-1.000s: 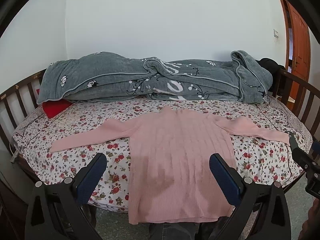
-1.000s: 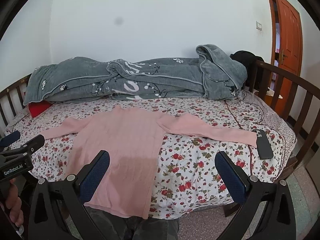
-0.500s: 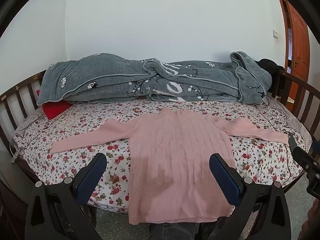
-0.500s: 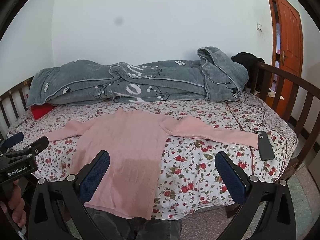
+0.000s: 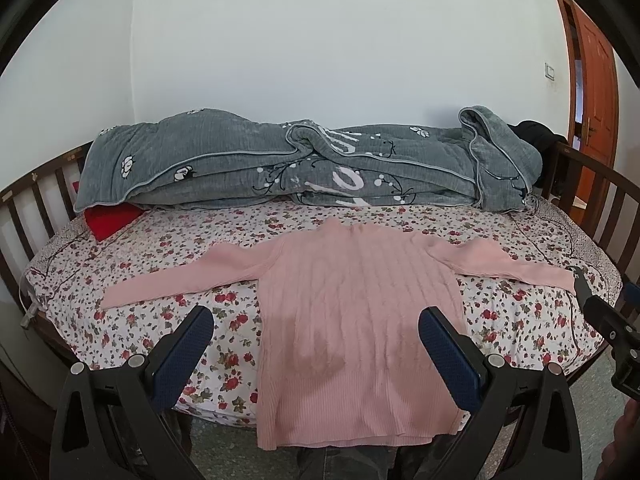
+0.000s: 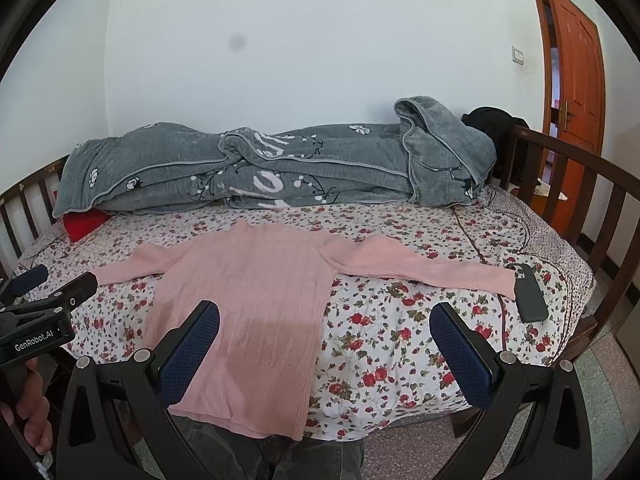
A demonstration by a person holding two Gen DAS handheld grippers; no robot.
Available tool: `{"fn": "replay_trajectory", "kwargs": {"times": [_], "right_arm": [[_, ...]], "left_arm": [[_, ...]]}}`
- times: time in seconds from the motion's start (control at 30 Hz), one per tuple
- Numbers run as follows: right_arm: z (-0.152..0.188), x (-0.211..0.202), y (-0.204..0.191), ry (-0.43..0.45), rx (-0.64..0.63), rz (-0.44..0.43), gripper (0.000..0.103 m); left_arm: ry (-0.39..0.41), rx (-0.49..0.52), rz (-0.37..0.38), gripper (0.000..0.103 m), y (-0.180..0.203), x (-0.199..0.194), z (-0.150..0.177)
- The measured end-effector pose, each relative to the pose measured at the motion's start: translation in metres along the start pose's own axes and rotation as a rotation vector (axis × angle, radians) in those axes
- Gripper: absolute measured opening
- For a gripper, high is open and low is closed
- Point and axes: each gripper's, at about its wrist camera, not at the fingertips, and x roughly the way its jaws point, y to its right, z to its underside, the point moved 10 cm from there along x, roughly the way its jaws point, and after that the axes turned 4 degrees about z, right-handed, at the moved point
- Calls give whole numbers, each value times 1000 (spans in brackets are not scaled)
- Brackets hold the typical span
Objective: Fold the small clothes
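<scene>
Pink sweater (image 5: 352,312) flat on bed (image 5: 132,264), sleeves running 9-to-3. Left gripper (image 5: 316,344) and right gripper (image 6: 324,344) both wide open, empty; phone (image 6: 530,294) probably touching right cuff.

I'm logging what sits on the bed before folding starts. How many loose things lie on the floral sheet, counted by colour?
Pink: 1, the sweater
Grey: 1, the quilt
Red: 1, the cushion, partly under the quilt
Black: 1, the phone, at the sweater's cuff
Total: 4
</scene>
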Motion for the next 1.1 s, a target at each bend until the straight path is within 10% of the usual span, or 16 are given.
{"fn": "replay_trajectory", "kwargs": {"times": [1.1], "right_arm": [[-2,-6,-3,16,8,-17,103]], "left_arm": [[19,-2,6,103,-2,-2,-7]]}}
